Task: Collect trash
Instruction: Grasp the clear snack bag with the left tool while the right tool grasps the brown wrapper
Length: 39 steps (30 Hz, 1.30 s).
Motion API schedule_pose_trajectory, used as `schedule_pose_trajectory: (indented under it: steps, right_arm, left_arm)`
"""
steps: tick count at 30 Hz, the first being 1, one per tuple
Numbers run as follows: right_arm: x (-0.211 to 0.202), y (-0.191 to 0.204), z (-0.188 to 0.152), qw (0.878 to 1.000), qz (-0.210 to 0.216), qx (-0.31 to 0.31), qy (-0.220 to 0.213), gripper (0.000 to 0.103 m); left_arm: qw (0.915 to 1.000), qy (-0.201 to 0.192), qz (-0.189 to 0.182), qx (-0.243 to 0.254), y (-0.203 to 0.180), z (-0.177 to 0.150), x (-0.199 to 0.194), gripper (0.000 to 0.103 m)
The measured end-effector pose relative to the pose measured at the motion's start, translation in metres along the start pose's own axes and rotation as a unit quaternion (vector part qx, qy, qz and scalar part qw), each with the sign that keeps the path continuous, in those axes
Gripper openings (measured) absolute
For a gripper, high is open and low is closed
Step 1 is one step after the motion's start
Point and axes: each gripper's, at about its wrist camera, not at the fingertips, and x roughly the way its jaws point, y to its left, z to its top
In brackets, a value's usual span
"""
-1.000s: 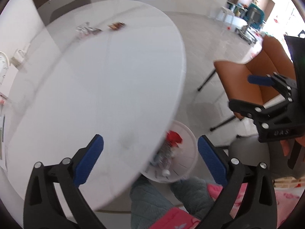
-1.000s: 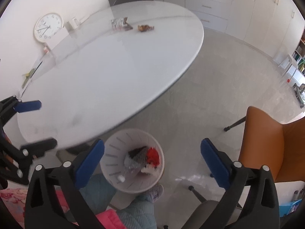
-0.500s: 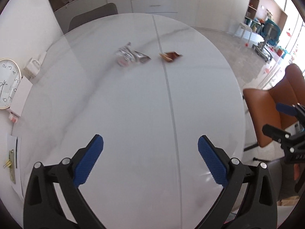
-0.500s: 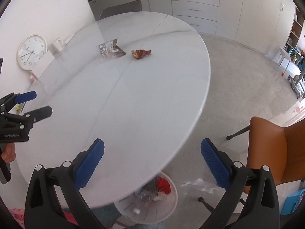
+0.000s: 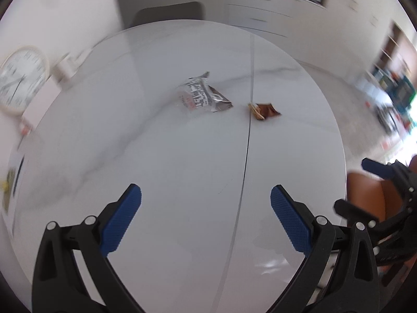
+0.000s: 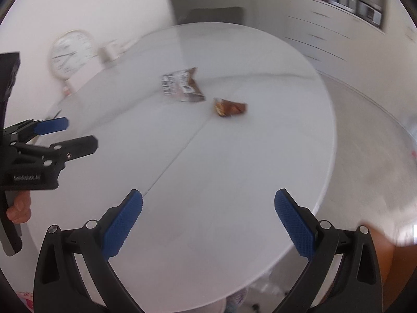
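Two pieces of trash lie on the far half of the white oval table (image 5: 182,156): a crumpled silver snack wrapper (image 5: 200,96) and, to its right, a small brown wrapper (image 5: 264,110). Both also show in the right wrist view, the silver wrapper (image 6: 179,88) and the brown wrapper (image 6: 229,107). My left gripper (image 5: 206,203) is open and empty above the near part of the table, well short of the wrappers. My right gripper (image 6: 208,208) is open and empty above the table's near right side. The left gripper (image 6: 56,138) shows at the left of the right wrist view.
A white wall clock (image 5: 19,78) leans at the table's left edge by a small white box (image 5: 65,66). A grey chair (image 5: 169,13) stands behind the table. An orange chair (image 5: 372,193) stands at the right. White cabinets line the back wall.
Both grippers have risen from over the floor bin and swung forward over the table. The bin has left both views. The wrappers now look nearer. Both grippers stay open.
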Motion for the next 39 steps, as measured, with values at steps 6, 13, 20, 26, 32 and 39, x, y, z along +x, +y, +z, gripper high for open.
schedule_pose_trajectory:
  steps: [6,13,20,26,32,39]
  right_arm:
    - [0.022,-0.037,0.026,0.991,0.061,-0.115,0.016,0.101]
    - [0.077,-0.061,0.069,0.965,0.105,-0.238,0.015,0.101]
    - [0.149,-0.069,0.101,0.944,0.135,-0.3,0.03,0.093]
    - [0.17,-0.063,0.112,0.934,0.157,-0.32,0.03,0.085]
    - [0.18,-0.055,0.115,0.926,0.16,-0.34,0.036,0.066]
    - [0.179,-0.051,0.121,0.93,0.157,-0.331,0.034,0.04]
  left_arm:
    - [0.9899,0.023,-0.006,-0.14,-0.02,0.015,0.018,0.095]
    - [0.9892,0.02,0.035,-0.141,-0.025,0.077,0.088,0.095]
    - [0.9828,0.029,0.044,-0.177,-0.008,0.115,0.162,0.095]
    - [0.9775,0.043,0.077,-0.192,0.002,0.133,0.196,0.095]
    - [0.9763,0.06,0.091,-0.187,0.001,0.147,0.209,0.067]
    - [0.9786,0.051,0.099,-0.173,-0.012,0.153,0.204,0.04]
